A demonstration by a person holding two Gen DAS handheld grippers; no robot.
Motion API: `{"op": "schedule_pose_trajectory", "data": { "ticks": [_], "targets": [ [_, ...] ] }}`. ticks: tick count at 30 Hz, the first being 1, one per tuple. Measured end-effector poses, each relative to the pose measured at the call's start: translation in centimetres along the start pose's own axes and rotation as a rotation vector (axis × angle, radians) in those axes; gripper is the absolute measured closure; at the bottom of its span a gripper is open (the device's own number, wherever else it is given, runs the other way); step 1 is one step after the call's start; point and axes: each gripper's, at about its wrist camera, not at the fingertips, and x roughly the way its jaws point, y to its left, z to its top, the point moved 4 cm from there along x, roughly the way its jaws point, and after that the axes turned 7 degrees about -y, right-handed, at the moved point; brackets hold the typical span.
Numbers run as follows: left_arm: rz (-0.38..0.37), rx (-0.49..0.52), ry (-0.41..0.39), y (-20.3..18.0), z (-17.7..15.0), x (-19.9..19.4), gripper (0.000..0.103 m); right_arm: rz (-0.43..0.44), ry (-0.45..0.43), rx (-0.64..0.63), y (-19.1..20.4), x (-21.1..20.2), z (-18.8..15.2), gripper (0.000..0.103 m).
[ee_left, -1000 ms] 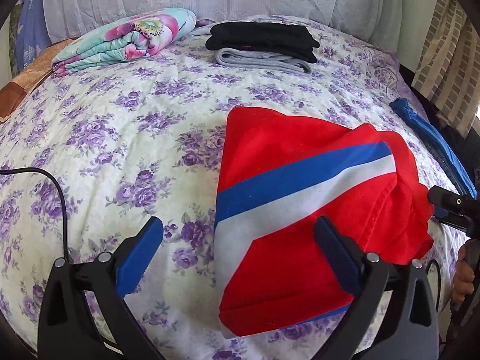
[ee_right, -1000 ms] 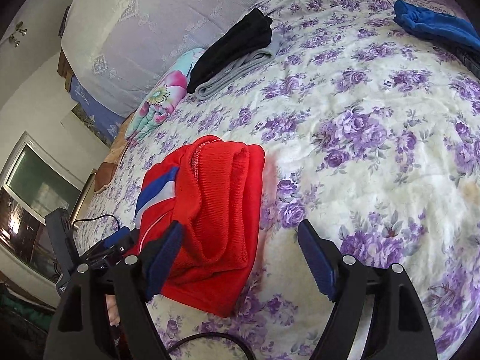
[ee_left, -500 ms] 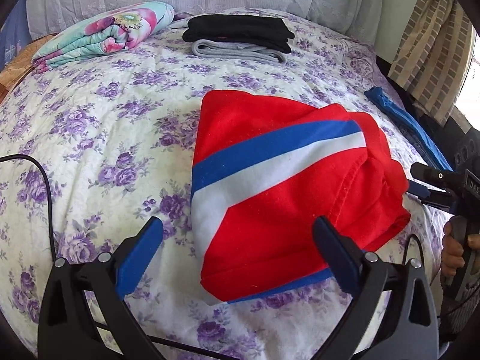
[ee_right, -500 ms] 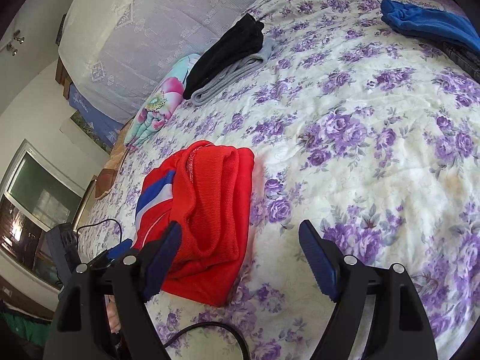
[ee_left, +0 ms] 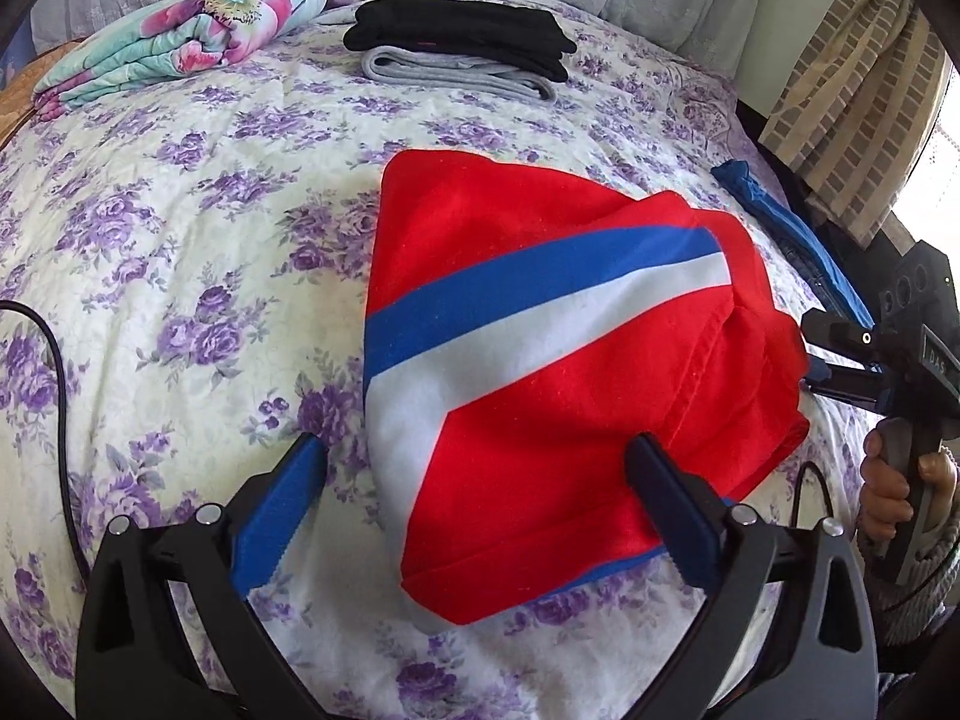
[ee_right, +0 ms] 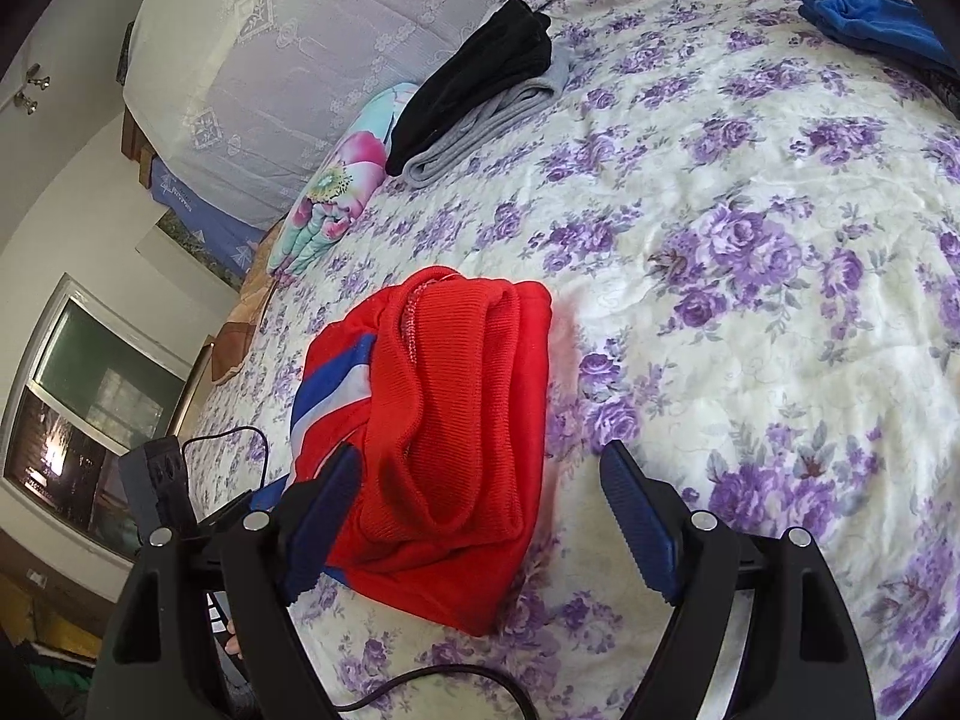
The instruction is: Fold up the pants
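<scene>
Just ahead—pants—left gripper agape.

Legible markings. White letters, apparently "DAS", stand on the dark side of the right gripper's body, seen at the right edge of the left wrist view; the characters are small and partly cut off. The right wrist view offers no readable text, number or sign.
</scene>
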Motion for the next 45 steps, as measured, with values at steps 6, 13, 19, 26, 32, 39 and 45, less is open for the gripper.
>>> {"op": "schedule_pose_trajectory", "data": {
  "ticks": [6, 13, 19, 26, 32, 39, 45],
  "targets": [
    [-0.044, -0.011, 0.018, 0.5, -0.4, 0.2, 0.004, -0.007, 0.043, -0.020, 0.4, 1.5, -0.2, 0.018],
    [-0.065, -0.030, 0.036, 0.7, -0.1, 0.4, 0.004, 0.023, 0.058, -0.019, 0.7, 2.5, 0.3, 0.012],
    [-0.079, -0.041, 0.020, 0.9, -0.7, -0.3, 0.005, 0.048, 0.064, 0.033, 0.4, 3.2, 1.0, 0.012],
    [-0.114, -0.019, -0.001, -0.9, 0.3, 0.6, 0.005, 0.026, 0.043, -0.012, 0.8, 3.4, 0.7, 0.013],
    [-0.139, -0.040, 0.011, -0.3, 0.6, 1.1, 0.004, 0.031, 0.044, -0.007, 0.6, 3.4, 0.9, 0.014],
    [-0.132, -0.022, 0.010, -0.7, 0.8, 1.3, 0.004, 0.026, 0.032, 0.003, 0.4, 3.3, 0.9, 0.022],
    [-0.144, -0.004, 0.004, -0.9, 0.8, 0.8, 0.015, 0.056, 0.043, 0.013, 0.4, 3.2, 0.5, 0.041]
  ]
}}
